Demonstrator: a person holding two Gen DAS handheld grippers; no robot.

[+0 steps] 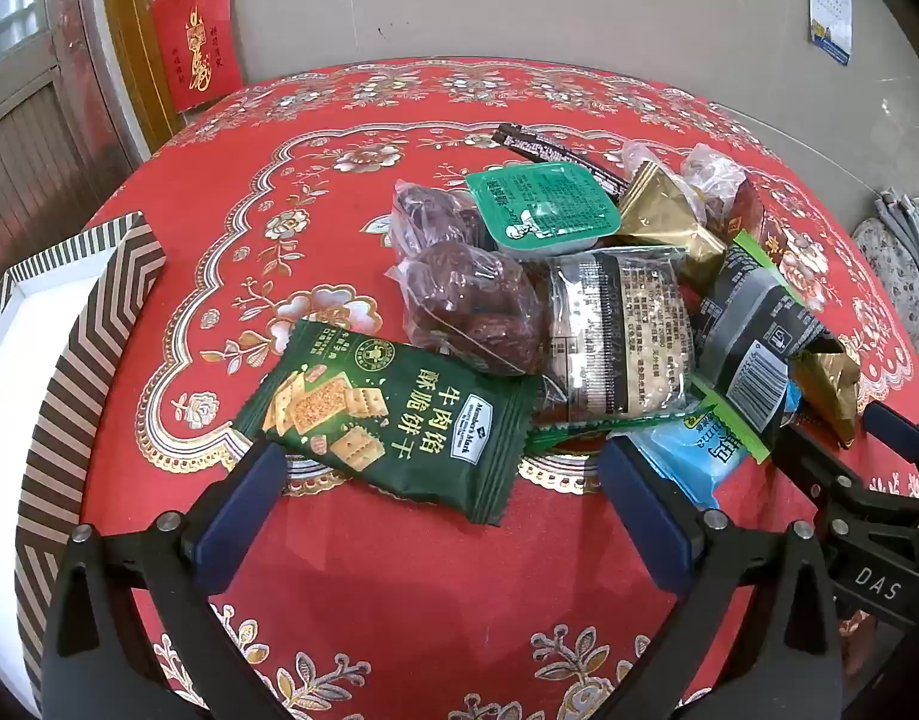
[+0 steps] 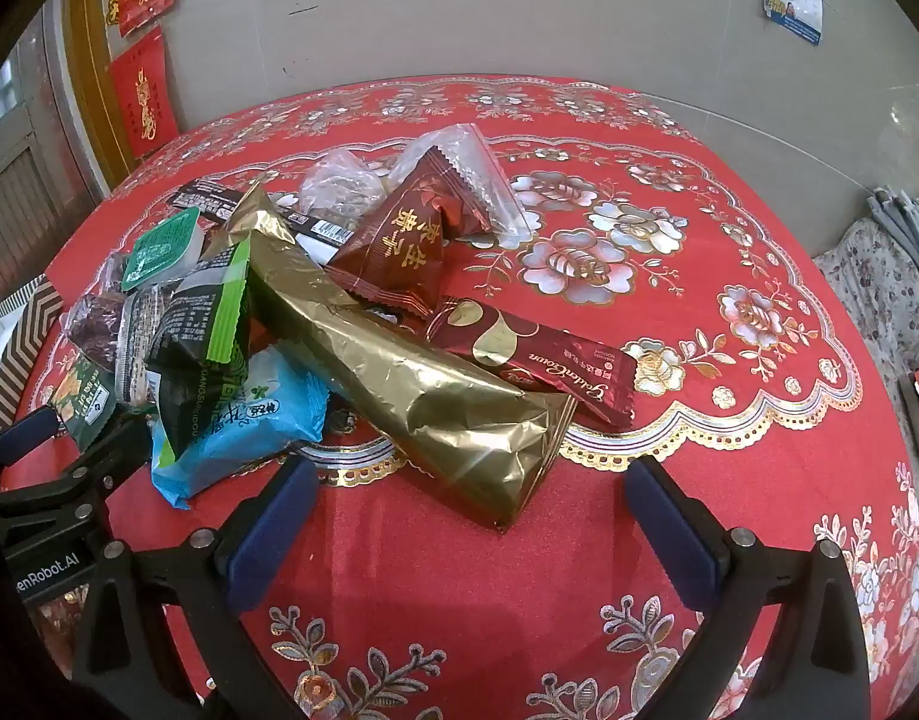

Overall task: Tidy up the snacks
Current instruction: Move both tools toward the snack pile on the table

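The snacks lie in one loose heap near the middle of the table, on the red flowered tablecloth (image 1: 351,546), and nothing has gone into the striped box (image 1: 93,324) that sits at the table's left edge, so I judge the sorting is only about to start. Nearest the left gripper (image 1: 453,480) is the green cracker packet (image 1: 393,414), lying flat at the near side of the heap with its lower edge between the wide-spread jaws, untouched. Behind it sit two clear bags of dates (image 1: 465,306), a green-lidded cup (image 1: 546,207), a clear-wrapped biscuit pack (image 1: 621,330), a black and green packet (image 1: 753,330) and a blue packet (image 1: 693,450). The right gripper (image 2: 465,492) also stands wide and empty, just short of the long gold packet (image 2: 411,372), which slopes across the heap over a dark red bar (image 2: 537,354) and beside a dark red pyramid pack (image 2: 399,246).

The next move probably calls for closing on one free, topmost item; the cracker packet looks easiest, being flat and unburdened, then a carry toward the box.

The box runs out of the left wrist view, so its inside shows only as white and I cannot tell whether it is divided. A dark stick pack (image 1: 555,147) at the far side is mostly buried. What lies beneath the heap's middle is hidden
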